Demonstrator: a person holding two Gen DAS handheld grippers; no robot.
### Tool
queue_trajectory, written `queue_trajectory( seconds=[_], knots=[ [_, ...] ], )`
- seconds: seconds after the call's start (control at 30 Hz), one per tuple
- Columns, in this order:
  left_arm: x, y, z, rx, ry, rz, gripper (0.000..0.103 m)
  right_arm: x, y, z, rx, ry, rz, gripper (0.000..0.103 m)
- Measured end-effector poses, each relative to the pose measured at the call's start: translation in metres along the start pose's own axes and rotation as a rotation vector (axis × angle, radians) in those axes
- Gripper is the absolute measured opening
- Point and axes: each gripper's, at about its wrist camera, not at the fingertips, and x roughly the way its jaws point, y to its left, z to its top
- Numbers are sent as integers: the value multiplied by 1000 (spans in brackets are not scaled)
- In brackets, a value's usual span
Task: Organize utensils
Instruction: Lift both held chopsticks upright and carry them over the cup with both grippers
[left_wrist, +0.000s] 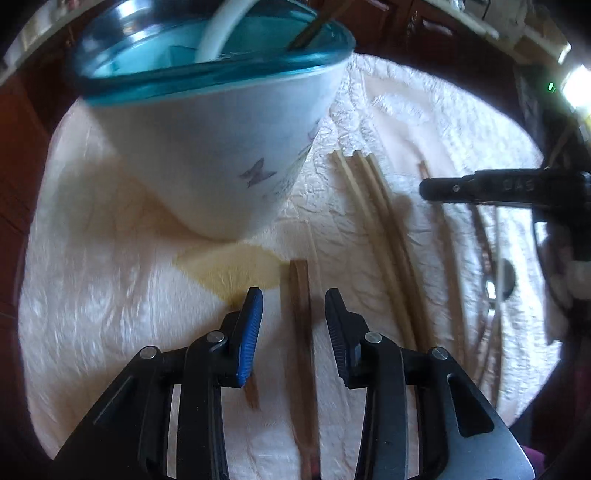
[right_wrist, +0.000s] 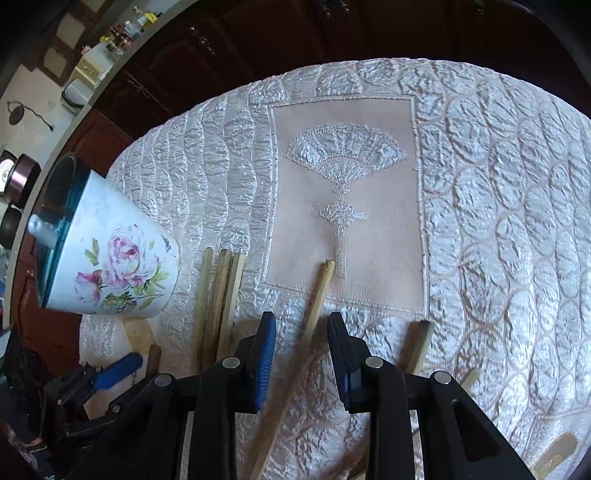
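Nearest, the left tool (left_wrist: 293, 299) stood open, its ribbed pads clear of the dark brown chopstick (left_wrist: 300, 295) lying between them on the cloth, long axis running straight away along the fingers; the right tool (right_wrist: 301, 321) likewise gaped astride a pale wooden chopstick (right_wrist: 317, 295), pads apart from it, so each hand had its own stick; beside lay a bundle of light chopsticks (right_wrist: 219, 295), slim and square-cut; farther left stood the flared floral cup (right_wrist: 110, 266), blue-glazed inside; all on the crinkled, quilted satin counter cloth (right_wrist: 498, 184).
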Motion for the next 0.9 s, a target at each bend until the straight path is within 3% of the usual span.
queue_trajectory(
  seconds=[0.1,0.17,0.2,0.23,0.33,0.5,0.7,0.9],
  knots=[
    [8,0,9,17,18,23,34,6,4,7,-12,-7,-3,27],
    [9,-1,12,34,24,30,32,8,8,13,-39,-16,-28,14],
    [9,-2,12,44,21,26,15,8,10,15,-47,-21,-34,10],
    [8,-2,11,52,16,9,11,7,11,17,-48,-26,-25,10],
    [-3,8,8,15,-6,-60,10,-13,15,16,-50,-78,14,8],
    [-55,31,1,-46,-124,-137,10,-58,28,12,-71,-180,73,7],
    [-116,45,-16,-65,-244,-173,9,-112,47,-12,-125,-298,119,6],
    [-162,56,-43,-59,-312,-193,9,-150,58,-24,-165,-372,138,5]
  ],
)
